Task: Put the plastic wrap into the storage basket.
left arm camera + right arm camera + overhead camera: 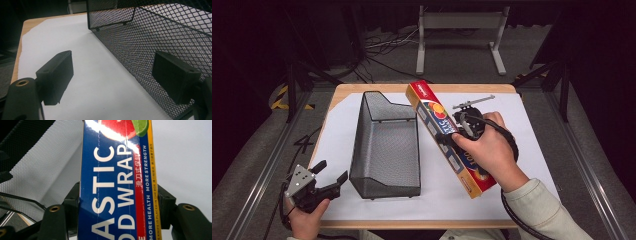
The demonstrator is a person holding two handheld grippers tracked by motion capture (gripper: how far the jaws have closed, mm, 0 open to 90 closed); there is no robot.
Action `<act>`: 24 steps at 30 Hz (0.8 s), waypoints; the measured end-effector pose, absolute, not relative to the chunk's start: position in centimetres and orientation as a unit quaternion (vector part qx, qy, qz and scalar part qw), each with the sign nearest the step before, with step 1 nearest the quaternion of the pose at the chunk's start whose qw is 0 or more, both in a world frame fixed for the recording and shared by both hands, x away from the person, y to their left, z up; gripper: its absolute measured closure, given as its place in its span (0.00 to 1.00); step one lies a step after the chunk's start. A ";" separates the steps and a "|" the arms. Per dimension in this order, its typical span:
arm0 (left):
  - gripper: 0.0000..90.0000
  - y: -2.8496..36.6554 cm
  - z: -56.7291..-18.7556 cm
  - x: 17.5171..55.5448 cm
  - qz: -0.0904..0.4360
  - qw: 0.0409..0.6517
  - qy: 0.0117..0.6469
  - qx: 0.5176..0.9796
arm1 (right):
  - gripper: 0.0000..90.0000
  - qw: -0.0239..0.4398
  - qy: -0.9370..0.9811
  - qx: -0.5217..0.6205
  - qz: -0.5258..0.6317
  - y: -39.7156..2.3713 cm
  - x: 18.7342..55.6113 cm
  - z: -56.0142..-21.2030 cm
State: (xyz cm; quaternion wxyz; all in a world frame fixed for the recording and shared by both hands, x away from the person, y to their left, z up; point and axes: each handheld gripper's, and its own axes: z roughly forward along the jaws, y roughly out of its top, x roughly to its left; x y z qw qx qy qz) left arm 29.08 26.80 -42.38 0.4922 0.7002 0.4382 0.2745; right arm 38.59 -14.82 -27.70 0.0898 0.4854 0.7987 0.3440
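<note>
white paper covers the wooden table [343,90], with a black mesh basket [384,150] standing left of centre. right gripper [447,137] has its jaws clamped across the plastic wrap box [447,135], a long carton (blue, red and yellow) raised over the paper just beside the basket's 3 o'clock side and running from 11 to 5 o'clock. left gripper [332,175], at the basket's 8 o'clock corner, holds its jaws wide apart with nothing between them.

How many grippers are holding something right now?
1. The right gripper is clamped on the plastic wrap box, right of the mesh basket. The left gripper sits open and empty at the basket's near left corner.
</note>
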 end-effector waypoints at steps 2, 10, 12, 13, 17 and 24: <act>0.20 26.8 -42.4 29.1 0.273 0.493 0.438 0.700 | 0.44 0.088 0.801 0.481 0.346 -14.2 38.6 -27.7; 0.20 26.9 -42.4 29.0 0.273 0.493 0.439 0.700 | 0.44 0.078 0.807 0.468 0.350 -11.7 38.8 -27.8; 0.20 27.0 -42.4 29.0 0.273 0.493 0.440 0.699 | 0.44 0.074 0.809 0.466 0.351 -11.1 38.9 -27.8; 0.20 27.0 -42.4 28.9 0.273 0.492 0.440 0.699 | 0.44 0.074 0.809 0.467 0.351 -10.9 38.9 -27.9; 0.20 27.1 -42.4 28.9 0.273 0.493 0.441 0.699 | 0.44 0.070 0.811 0.464 0.350 -10.1 39.1 -28.1; 0.20 27.1 -42.5 28.9 0.274 0.494 0.441 0.698 | 0.44 0.054 0.811 0.466 0.349 -8.1 39.5 -28.8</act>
